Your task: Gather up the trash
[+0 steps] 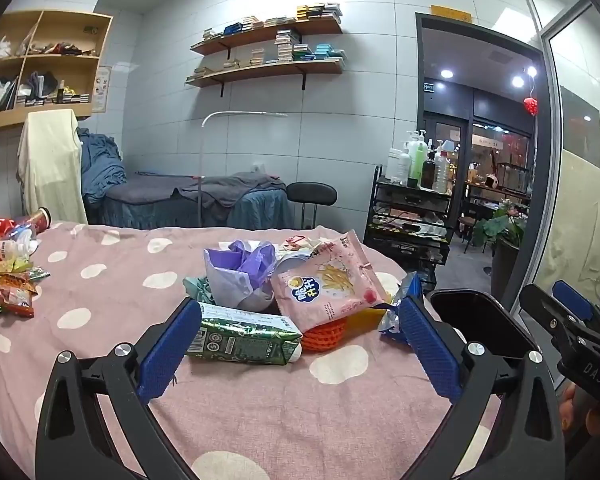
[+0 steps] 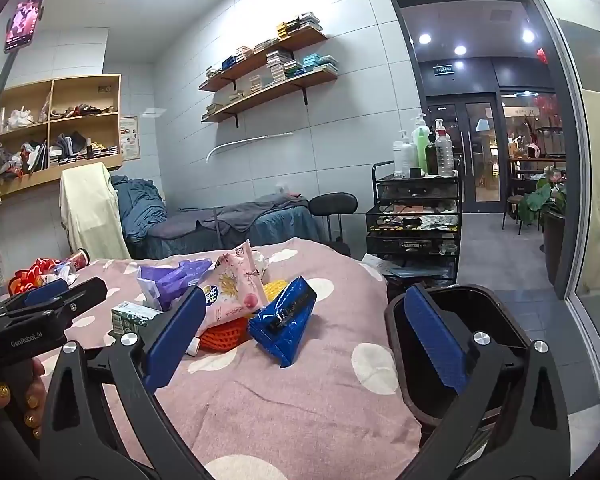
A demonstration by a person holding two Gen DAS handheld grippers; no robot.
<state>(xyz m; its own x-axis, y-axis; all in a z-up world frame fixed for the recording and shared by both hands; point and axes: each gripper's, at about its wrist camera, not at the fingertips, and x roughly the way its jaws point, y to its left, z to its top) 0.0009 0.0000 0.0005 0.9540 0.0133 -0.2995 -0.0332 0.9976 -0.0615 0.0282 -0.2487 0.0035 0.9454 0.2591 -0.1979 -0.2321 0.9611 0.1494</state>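
A bed covered by a pink blanket with white spots (image 1: 260, 408) carries the trash. Off its right edge stands a dark, open-topped bin (image 2: 424, 352), just beside the blanket.

The largest heap lies near the middle of the bed, toward its far edge: a pink snack bag printed with fries (image 1: 326, 286) leans on an orange foam net (image 1: 324, 336), with a crumpled purple plastic bag (image 1: 244, 268) to its left. A green drink carton (image 1: 240, 338) lies on its side in front of the heap, and a blue foil wrapper (image 2: 286, 324) lies to the right of it.

The left claw (image 1: 296, 344) is spread wide and holds nothing; the carton touches its left finger, and the heap lies just beyond its tips. The right claw (image 2: 304, 340) is likewise wide open and empty, the blue wrapper between its fingers, its right finger over the bin.

A smaller pile of green and red wrappers (image 1: 10, 288) lies at the bed's left edge.
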